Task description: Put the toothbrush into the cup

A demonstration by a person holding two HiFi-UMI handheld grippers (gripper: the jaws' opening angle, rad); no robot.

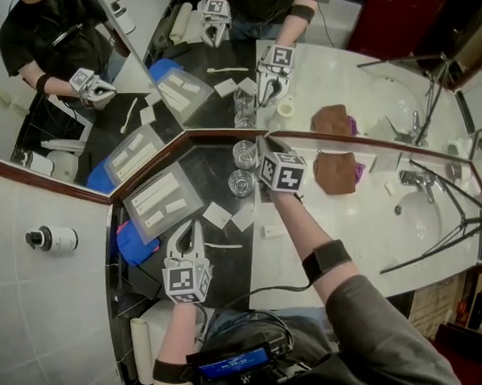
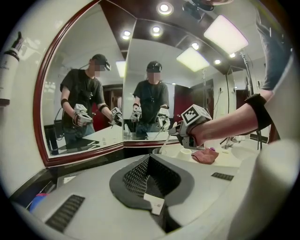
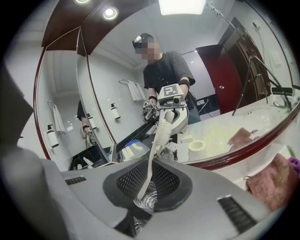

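Holds white toothbrush (image 3: 157, 140) by its handle tail in narrow-set right gripper (image 3: 150, 183), bristles up, above clear glass cup (image 3: 143, 206); likely handles light, stiff, slick, apt to pivot, so grips surer mid-handle; left gripper (image 2: 151, 180) shut tight.

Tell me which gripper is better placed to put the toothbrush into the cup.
Right. The right gripper holds the toothbrush in its jaws just above the glass cup; the left gripper is shut, empty and farther from it.
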